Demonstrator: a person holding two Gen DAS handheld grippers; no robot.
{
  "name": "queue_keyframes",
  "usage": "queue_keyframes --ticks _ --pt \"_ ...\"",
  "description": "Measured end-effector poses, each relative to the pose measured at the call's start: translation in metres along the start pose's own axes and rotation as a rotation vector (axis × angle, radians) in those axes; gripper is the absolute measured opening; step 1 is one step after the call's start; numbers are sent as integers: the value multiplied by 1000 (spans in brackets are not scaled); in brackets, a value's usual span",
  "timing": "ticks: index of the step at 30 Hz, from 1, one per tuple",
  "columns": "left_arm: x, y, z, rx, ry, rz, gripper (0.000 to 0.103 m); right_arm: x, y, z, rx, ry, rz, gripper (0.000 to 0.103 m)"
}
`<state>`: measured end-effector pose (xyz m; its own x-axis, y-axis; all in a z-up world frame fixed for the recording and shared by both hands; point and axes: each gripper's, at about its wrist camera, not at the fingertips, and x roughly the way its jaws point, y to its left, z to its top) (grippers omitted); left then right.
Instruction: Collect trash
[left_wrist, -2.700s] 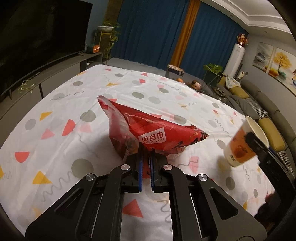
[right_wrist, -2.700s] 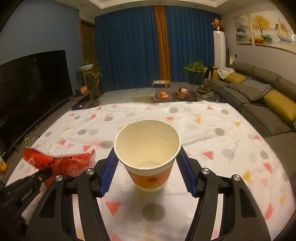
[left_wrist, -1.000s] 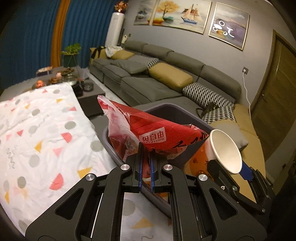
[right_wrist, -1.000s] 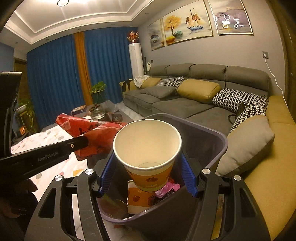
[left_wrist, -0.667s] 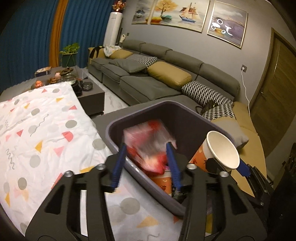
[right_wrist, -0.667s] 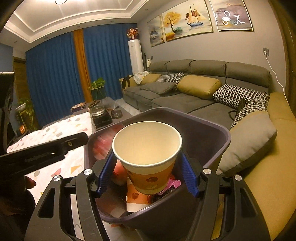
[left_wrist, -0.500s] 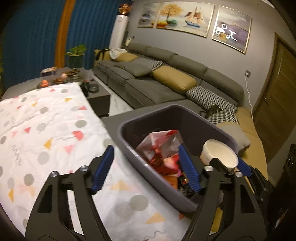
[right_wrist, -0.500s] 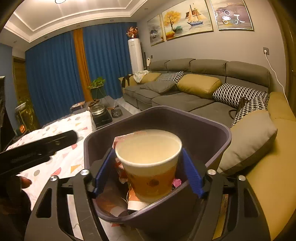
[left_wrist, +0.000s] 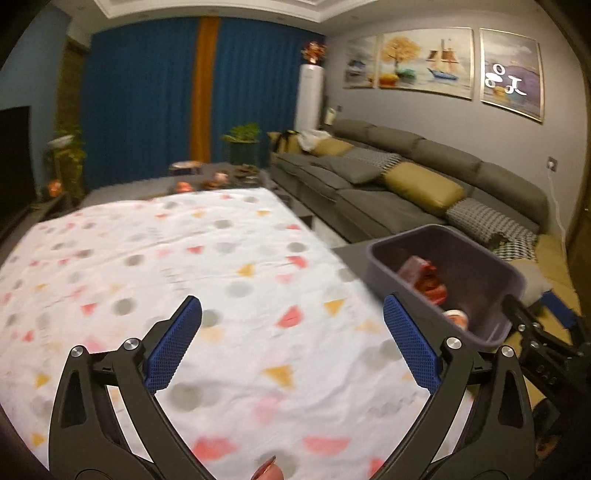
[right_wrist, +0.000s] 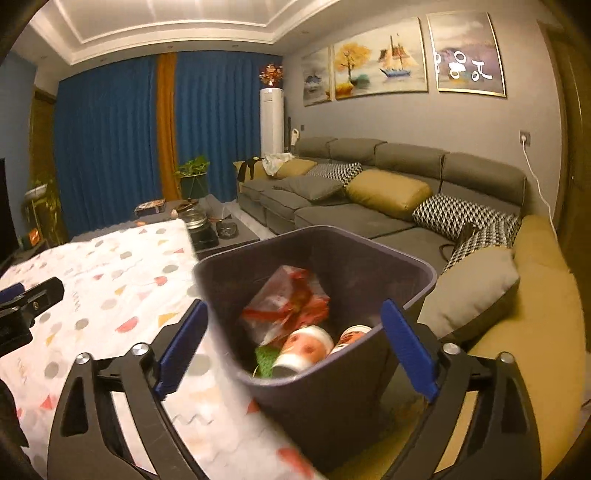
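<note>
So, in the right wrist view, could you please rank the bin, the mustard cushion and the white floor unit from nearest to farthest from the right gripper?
1. Bin: straight ahead of the open right gripper, its near wall between the fingers.
2. Mustard cushion: on the sofa beyond the bin, slightly right.
3. White floor unit: upright at the far wall, beside the blue curtains.

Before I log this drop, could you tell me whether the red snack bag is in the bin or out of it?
In. The red snack bag lies inside the grey bin, above two paper cups.
</note>
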<state>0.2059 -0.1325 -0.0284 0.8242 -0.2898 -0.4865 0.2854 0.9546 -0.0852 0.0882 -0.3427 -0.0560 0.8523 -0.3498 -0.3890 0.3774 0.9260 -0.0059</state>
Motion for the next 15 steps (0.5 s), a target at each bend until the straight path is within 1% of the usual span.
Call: queue_keyframes --ticks 1,3,8,15 --pt "-11 6 -4 0 -7 24 97 -8 6 -1 -10 -11 3 97" --pt "-29 16 -9 -4 -19 47 97 -21 16 -3 -30 -23 3 97" --pt "-71 38 -19 -25 -58 99 97 -55 46 -8 -75 -45 51 97" --pt "-123 69 -38 -61 -68 125 97 -89 70 -18 -82 -43 102 97"
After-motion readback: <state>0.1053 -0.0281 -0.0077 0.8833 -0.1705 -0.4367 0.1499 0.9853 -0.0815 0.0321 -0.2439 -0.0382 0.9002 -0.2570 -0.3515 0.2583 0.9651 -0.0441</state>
